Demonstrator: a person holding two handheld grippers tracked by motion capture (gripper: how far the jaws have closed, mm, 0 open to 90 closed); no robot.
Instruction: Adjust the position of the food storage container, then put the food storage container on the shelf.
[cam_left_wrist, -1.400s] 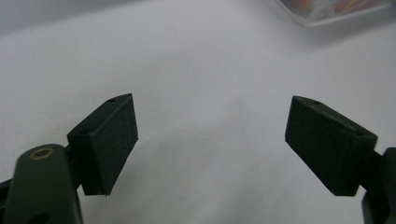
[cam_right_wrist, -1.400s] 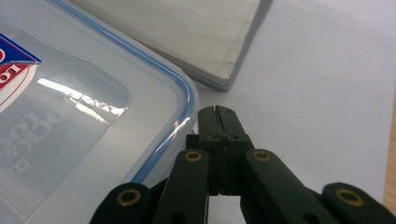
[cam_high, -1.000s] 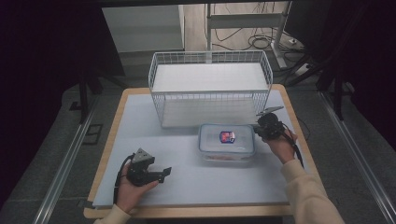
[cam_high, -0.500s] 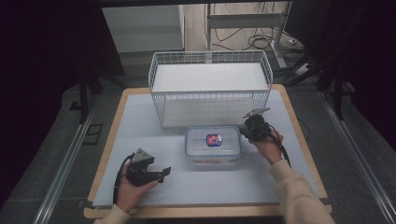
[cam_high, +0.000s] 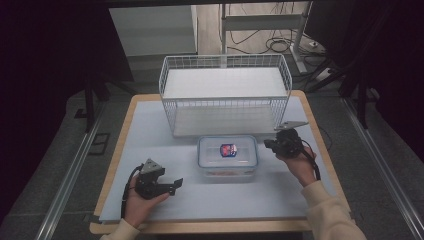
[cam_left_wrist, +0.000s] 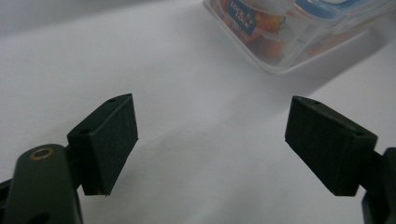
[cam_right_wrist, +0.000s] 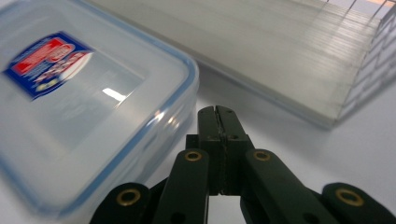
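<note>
A clear plastic food container (cam_high: 227, 157) with a blue-sealed snap lid and a printed label sits mid-table, just in front of a white wire basket (cam_high: 225, 95). The right tool (cam_high: 270, 144) rests beside the box's right edge, clenched tight with nothing between its jaws; the left tool (cam_high: 176, 184) lies well apart to the left, spread wide and empty. The box looks rigid and fairly light, its smooth lid and walls likely slippery, so the lid's rim or a side latch seems the surest hold. The table (cam_high: 150, 135) wears a pale, smooth sheet over wood, in a dim room with cables on the floor behind.
</note>
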